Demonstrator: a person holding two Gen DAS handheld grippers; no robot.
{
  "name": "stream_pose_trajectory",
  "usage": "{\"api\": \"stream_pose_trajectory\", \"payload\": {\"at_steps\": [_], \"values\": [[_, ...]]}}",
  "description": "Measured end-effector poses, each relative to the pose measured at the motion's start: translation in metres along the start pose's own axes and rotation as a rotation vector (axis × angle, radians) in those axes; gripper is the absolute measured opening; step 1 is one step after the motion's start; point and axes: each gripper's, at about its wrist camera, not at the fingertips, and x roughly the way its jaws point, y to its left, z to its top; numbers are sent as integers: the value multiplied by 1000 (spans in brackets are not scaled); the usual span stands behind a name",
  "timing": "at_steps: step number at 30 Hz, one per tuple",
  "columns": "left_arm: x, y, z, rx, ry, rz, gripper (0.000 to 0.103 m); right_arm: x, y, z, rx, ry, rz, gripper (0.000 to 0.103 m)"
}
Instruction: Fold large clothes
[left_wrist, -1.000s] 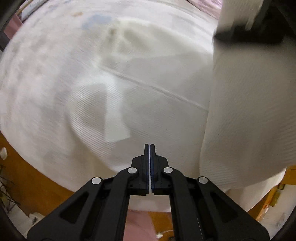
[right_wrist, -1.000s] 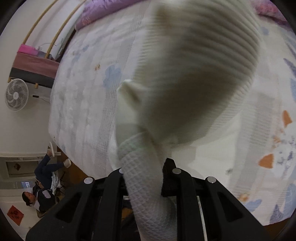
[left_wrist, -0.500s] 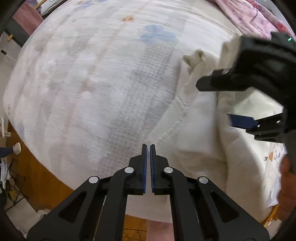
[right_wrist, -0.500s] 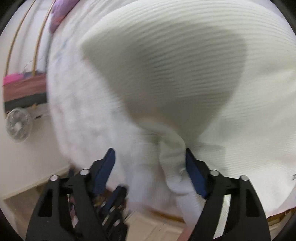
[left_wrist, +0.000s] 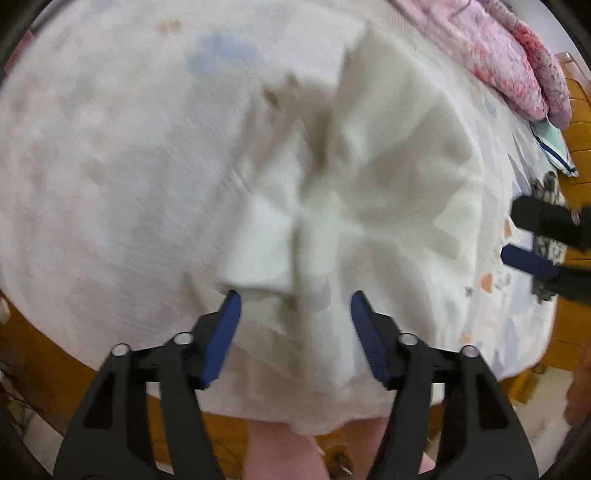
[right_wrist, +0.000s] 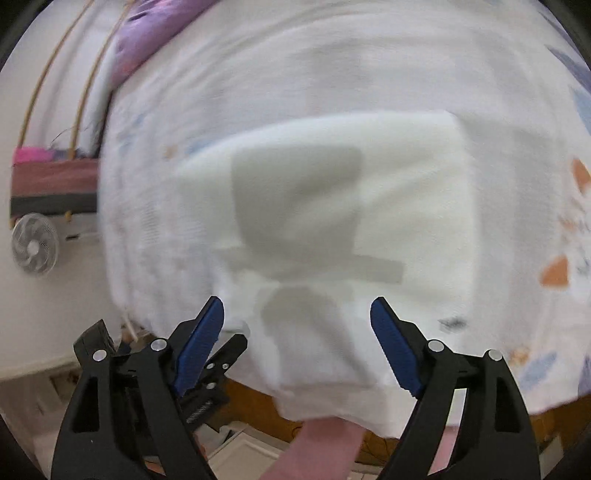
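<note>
Left wrist view: with both jaws just opened and empty, the garment (left_wrist: 388, 177) should be regripped at its near hem on the bed (left_wrist: 110, 166).

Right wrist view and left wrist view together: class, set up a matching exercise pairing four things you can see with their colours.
Things:
1. folded garment
2. finger pads of the right gripper
3. standing fan
4. quilt at the head of the bed

Colours:
a. blue
b. pink and purple
c. cream white
d. pale grey

Pairs: 1-c, 2-a, 3-d, 4-b
</note>
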Motion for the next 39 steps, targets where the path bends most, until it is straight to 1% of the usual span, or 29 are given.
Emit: {"api": "stream_pose_trajectory", "payload": {"at_steps": [1,2,3,4,6,7,9,10,11,12,13,15,17,19,20,21,22,24,25,27,28,29,30,32,35,36,37,38,39], "values": [[11,-3,-1,-4,51,-1,54,-1,-10,-2,25,4,-3,78],[23,-9,-3,13,89,60,39,0,-19,-6,44,8,-11,77],[30,-15,-4,40,100,110,21,1,-23,-7,50,10,-21,71],[33,-22,-5,63,97,131,11,1,-27,-9,51,11,-37,66],[25,-26,-3,70,62,152,8,0,-27,-11,32,7,-90,40],[19,-26,-2,67,42,165,8,-4,-24,-11,7,-4,-100,33],[1,-17,2,39,6,189,8,-12,-14,-7,-47,-31,-90,28],[-7,-10,4,26,-12,214,2,-14,-3,-3,-92,-35,-71,26],[-13,-5,7,28,-32,277,0,-15,4,0,-129,-36,-51,22],[-19,3,12,45,-59,423,0,-13,18,7,-177,-39,-32,21],[-22,13,16,56,-60,474,0,-9,30,14,-206,-42,-23,21],[-26,52,29,-40,-10,356,0,9,56,34,-259,-32,-11,21],[-22,73,35,-68,64,283,0,27,79,54,-287,-10,-46,21],[-20,68,31,-41,103,173,1,30,88,66,-269,12,-59,23],[-19,56,25,-17,109,100,3,24,90,67,-263,1,-69,32],[-18,45,21,3,118,43,13,20,91,66,-271,-17,-83,46],[-15,33,16,20,130,-15,36,16,92,65,-284,-30,-94,51],[-8,14,8,25,137,-95,65,14,90,62,-287,-11,-115,54],[1,3,2,16,149,-143,68,15,89,62,-275,3,-120,54],[23,-7,-5,-12,197,-176,63,20,92,65,-249,38,-130,55],[33,-12,-8,-26,194,-140,31,22,96,66,-247,51,-128,55],[40,-11,-11,-36,190,-87,18,24,100,66,-255,71,-134,59],[44,-8,-12,-60,191,-82,14,28,104,66,-260,80,-151,63],[35,0,-13,-141,155,-128,10,45,117,68,-261,112,-200,68],[15,4,-21,-154,100,-158,10,86,132,74,-196,234,-150,69],[10,5,-23,-169,91,-174,10,102,134,77,-167,245,-175,64],[5,9,-25,-195,76,-190,10,112,135,79,-157,235,-247,55],[2,13,-27,-210,66,-196,10,124,130,83,-137,206,-361,14],[0,15,-27,-224,58,-185,9,127,123,86,-98,194,-353,6]]}}
